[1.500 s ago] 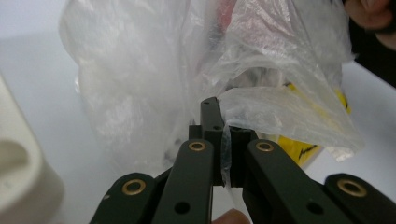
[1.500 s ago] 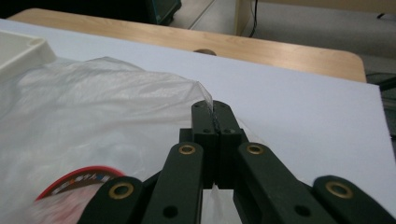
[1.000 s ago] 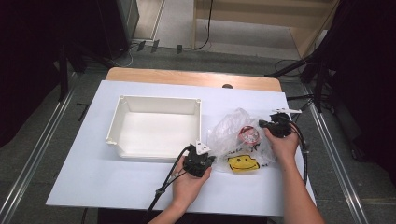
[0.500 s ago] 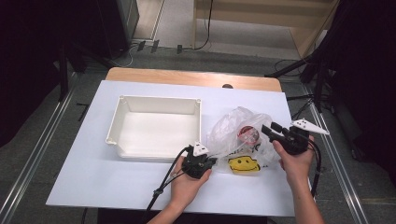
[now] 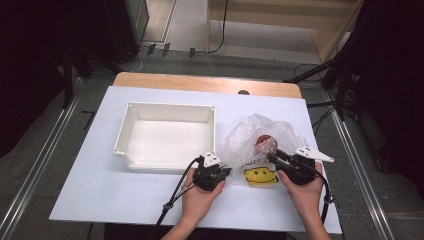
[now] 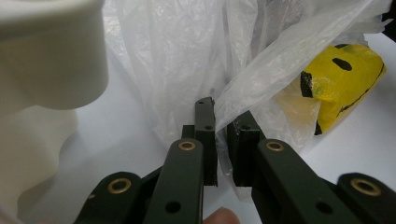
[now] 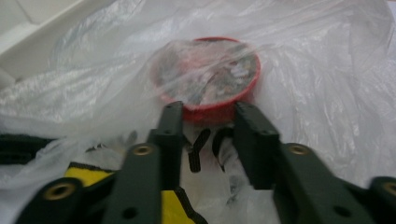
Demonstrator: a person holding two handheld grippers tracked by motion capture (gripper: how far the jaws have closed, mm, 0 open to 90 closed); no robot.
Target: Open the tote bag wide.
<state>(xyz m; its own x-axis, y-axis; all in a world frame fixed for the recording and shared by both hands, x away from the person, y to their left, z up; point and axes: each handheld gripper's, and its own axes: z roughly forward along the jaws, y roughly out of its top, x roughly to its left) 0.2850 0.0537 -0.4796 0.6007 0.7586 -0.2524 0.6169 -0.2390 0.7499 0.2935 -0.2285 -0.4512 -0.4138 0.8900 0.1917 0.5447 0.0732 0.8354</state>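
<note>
Left of centre sits the white tray (image 5: 167, 137). Just right of it, the left gripper (image 6: 223, 128), hand low and level, pinches the clear plastic bag (image 5: 260, 137): limp, slippery film, best gripped at its edge. Inside, a red-rimmed tub (image 7: 210, 77). The right gripper (image 7: 205, 114) has been narrowing its jaws, half-open, straddling the tub.

Clear plastic bag (image 5: 250, 137), red-rimmed tub (image 7: 208, 77), yellow pouch (image 6: 343, 77) with black smiley, white tray (image 5: 167, 137), white table (image 5: 90, 175)

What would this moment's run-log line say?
left gripper: shut on plastic bag edge | right gripper: jaws just closing at bagged red-lidded container | white bin: empty
</note>
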